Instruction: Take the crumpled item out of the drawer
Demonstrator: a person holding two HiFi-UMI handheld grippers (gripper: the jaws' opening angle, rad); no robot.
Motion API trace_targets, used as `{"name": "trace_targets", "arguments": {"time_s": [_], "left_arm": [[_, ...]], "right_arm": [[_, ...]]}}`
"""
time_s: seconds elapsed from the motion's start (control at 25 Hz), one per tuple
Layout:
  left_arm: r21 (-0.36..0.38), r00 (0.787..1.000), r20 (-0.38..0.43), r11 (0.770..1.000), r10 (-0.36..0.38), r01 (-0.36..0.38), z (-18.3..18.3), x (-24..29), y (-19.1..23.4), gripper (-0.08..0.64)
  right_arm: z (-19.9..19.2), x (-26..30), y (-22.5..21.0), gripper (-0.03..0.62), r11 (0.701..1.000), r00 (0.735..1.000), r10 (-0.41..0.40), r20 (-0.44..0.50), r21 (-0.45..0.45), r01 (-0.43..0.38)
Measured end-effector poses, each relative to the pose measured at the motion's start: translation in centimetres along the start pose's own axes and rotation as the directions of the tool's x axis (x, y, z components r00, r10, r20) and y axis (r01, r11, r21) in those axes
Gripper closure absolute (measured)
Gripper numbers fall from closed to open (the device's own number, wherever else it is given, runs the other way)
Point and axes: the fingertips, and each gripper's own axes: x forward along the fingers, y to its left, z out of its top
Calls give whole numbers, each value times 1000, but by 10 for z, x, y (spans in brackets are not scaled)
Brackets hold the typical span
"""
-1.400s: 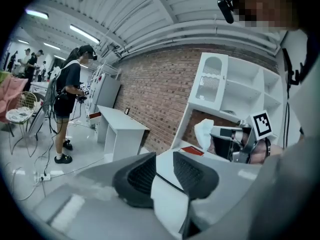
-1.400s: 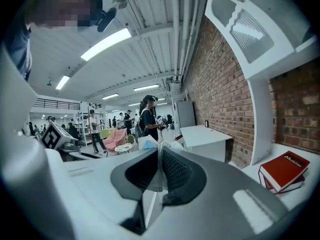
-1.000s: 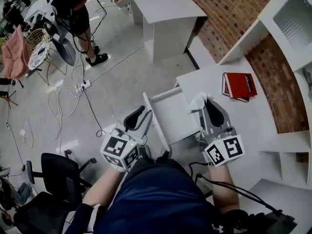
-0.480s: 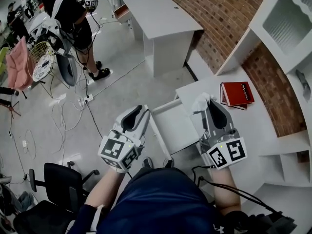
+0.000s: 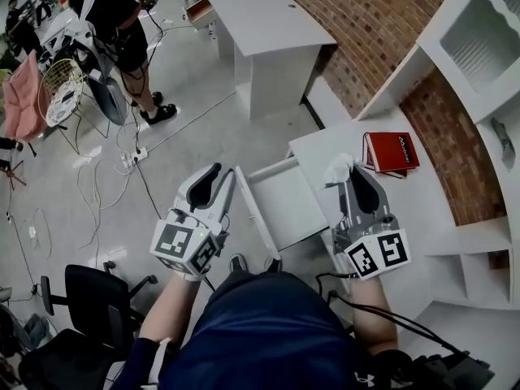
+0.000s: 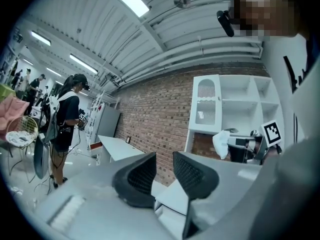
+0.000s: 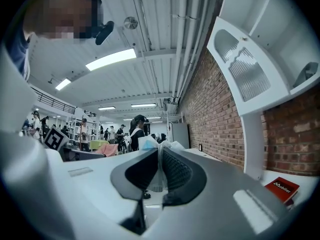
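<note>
Right gripper (image 5: 344, 171), right of centre in the head view: jaws were almost pressed together, pinching the crumpled white item (image 5: 336, 169). The right gripper view showed the item squeezed thin between both pads. The item was out of the drawer (image 5: 280, 205), held over the near left edge of the white desk (image 5: 406, 218).

Left gripper (image 5: 216, 182), left of centre: jaws were spread with nothing between them, over the floor beside the drawer's left wall.

The drawer stood pulled out between the two grippers. A red book (image 5: 392, 151) lay on the desk near the item, to its right and not touching it.

Upper centre: a second white table (image 5: 260, 15). Upper left: a standing person (image 5: 122, 23) and floor cables (image 5: 134, 149). Lower left: a black chair (image 5: 89, 287).
</note>
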Motion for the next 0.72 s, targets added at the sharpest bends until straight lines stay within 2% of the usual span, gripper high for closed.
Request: {"name": "trace_targets", "arguments": {"time_s": [0.72], "left_arm": [[-30,997,-76,1000,1,-3,-27,12,6,443]], "right_arm": [[-26,17,-18,561,999,999,-13,-51,29,14]]}}
